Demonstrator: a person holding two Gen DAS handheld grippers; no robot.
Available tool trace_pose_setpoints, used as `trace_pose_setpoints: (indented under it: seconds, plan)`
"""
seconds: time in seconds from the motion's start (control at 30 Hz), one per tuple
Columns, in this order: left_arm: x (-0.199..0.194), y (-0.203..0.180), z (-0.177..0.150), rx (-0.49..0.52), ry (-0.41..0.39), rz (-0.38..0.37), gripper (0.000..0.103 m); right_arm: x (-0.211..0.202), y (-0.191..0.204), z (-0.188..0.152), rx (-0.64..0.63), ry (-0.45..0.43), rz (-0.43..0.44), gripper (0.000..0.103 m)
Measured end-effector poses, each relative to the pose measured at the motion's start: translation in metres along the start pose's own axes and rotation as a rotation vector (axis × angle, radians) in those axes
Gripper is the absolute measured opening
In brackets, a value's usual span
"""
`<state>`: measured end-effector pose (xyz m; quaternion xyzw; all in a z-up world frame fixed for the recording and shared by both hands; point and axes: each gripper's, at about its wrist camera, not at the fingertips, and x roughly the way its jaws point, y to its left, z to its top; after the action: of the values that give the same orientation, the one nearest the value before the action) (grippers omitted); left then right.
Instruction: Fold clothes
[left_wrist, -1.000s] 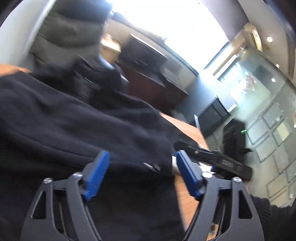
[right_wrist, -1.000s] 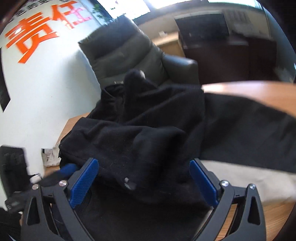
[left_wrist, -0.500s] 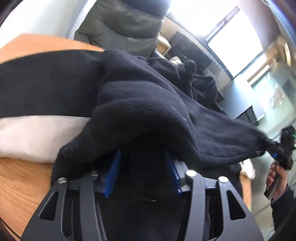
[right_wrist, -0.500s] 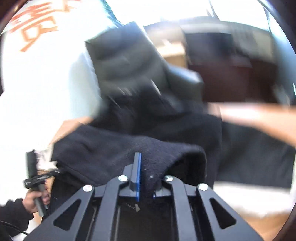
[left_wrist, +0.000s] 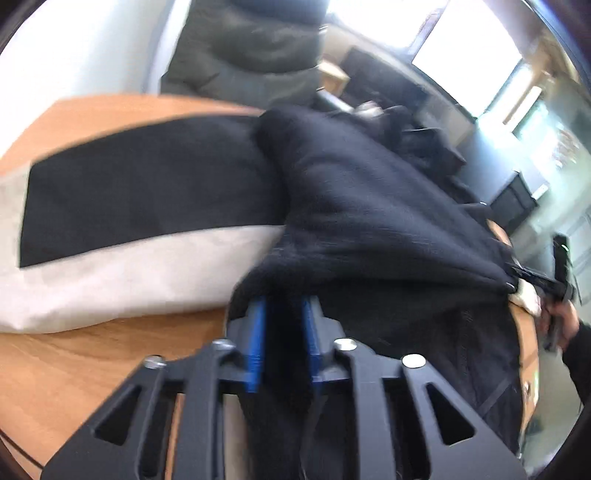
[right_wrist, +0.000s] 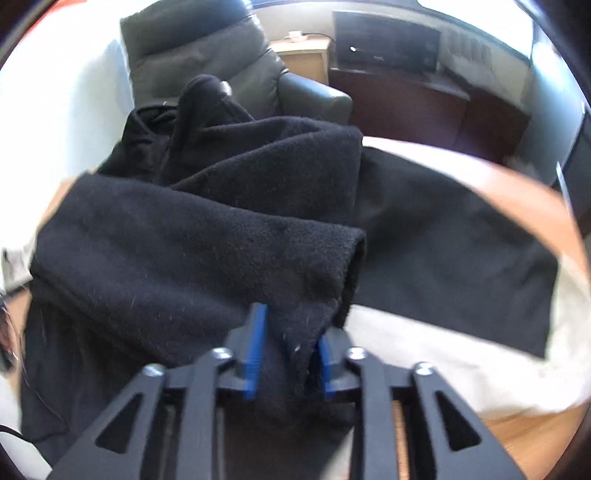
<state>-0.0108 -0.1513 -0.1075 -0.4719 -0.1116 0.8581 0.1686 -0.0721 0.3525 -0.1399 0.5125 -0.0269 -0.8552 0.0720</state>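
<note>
A black fleece garment (left_wrist: 369, 206) lies bunched on the wooden table (left_wrist: 74, 369). In the left wrist view my left gripper (left_wrist: 282, 339) is closing, and a fold of that fleece fills the narrow gap between its blue pads. The right wrist view shows the same garment (right_wrist: 192, 251) as a thick roll. My right gripper (right_wrist: 288, 354) has a rolled edge of it wedged between its pads while its jaws open. At the right edge of the left wrist view, a hand (left_wrist: 565, 325) holds the other gripper at the garment's far corner.
A flat cloth, black (left_wrist: 147, 192) above and white (left_wrist: 110, 273) below, lies spread on the table beside the garment. A grey armchair (right_wrist: 207, 48) stands behind the table, a dark desk (right_wrist: 406, 96) further back. Bare wood (right_wrist: 517, 435) shows near the front edge.
A second ago both grippers stood wide open over the garment. Both have since narrowed onto folds of it. The left one has swung across so the flat black and white cloth shows.
</note>
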Motion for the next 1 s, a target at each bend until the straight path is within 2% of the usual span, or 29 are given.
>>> trace_pose_setpoints:
  seconds: [0.03,0.07,0.1,0.13,0.2,0.27,0.3,0.37,0.43,0.47,0.5,0.53,0.57,0.63,0.7,0.73,0.8,0.87,0.97,1.0]
  plan:
    - [-0.015,-0.009,0.004,0.024,-0.024,-0.025,0.032,-0.012,0.004,0.001,-0.035,-0.023,-0.008,0.049]
    - [-0.028,-0.026,0.013,0.073,-0.061,-0.056,0.037,-0.028,0.01,0.002,-0.066,-0.065,-0.015,0.061]
    - [-0.041,-0.043,0.021,0.121,-0.099,-0.087,0.049,-0.045,0.014,0.002,-0.089,-0.115,-0.026,0.071]
    - [-0.052,-0.059,0.03,0.168,-0.135,-0.115,0.061,-0.059,0.019,0.002,-0.106,-0.165,-0.031,0.075]
    - [-0.052,-0.087,0.05,0.251,-0.189,-0.144,0.074,-0.067,0.032,0.006,-0.132,-0.228,0.018,0.084]
    - [-0.031,-0.107,0.071,0.302,-0.204,-0.175,0.075,-0.062,0.047,0.009,-0.162,-0.252,0.072,0.086]
    - [-0.009,-0.108,0.08,0.296,-0.177,-0.181,0.075,-0.046,0.052,0.01,-0.172,-0.218,0.069,0.085]
    - [0.027,-0.095,0.078,0.263,-0.095,-0.153,0.073,-0.012,0.054,0.011,-0.146,-0.138,0.06,0.08]
    - [0.067,-0.077,0.07,0.229,0.004,-0.104,0.061,0.016,0.043,0.006,-0.046,-0.072,0.1,0.079]
    - [0.087,-0.068,0.066,0.212,0.054,-0.08,0.052,0.028,0.04,0.003,-0.017,-0.039,0.111,0.079]
    - [0.103,-0.058,0.061,0.198,0.088,-0.057,0.027,0.036,0.042,-0.001,-0.021,-0.019,0.111,0.079]
    - [0.102,-0.045,0.054,0.196,0.06,-0.045,0.01,0.035,0.046,-0.002,-0.04,-0.03,0.115,0.079]
    - [0.097,-0.035,0.052,0.174,0.046,-0.055,0.005,0.028,0.051,-0.002,-0.063,-0.058,0.124,0.079]
    - [0.09,-0.013,0.052,0.097,0.051,-0.105,0.003,0.014,0.059,-0.002,-0.105,-0.115,0.139,0.078]
    - [0.086,-0.014,0.053,0.129,0.063,-0.088,0.003,0.009,0.06,0.002,-0.122,-0.148,0.111,0.08]
    - [0.085,-0.014,0.053,0.145,0.069,-0.08,0.003,0.014,0.059,0.004,-0.12,-0.135,0.09,0.081]
    - [0.082,-0.015,0.053,0.172,0.08,-0.065,0.003,0.041,0.049,0.003,-0.099,-0.031,0.057,0.081]
    - [0.082,-0.013,0.055,0.149,0.08,-0.065,0.003,0.045,0.045,-0.001,-0.114,-0.018,0.057,0.079]
    - [0.068,-0.018,0.049,0.149,0.072,-0.04,0.004,0.006,0.045,-0.009,-0.128,-0.111,0.102,0.08]
    - [0.055,-0.023,0.044,0.163,0.068,-0.038,0.017,-0.012,0.041,-0.016,-0.119,-0.153,0.129,0.082]
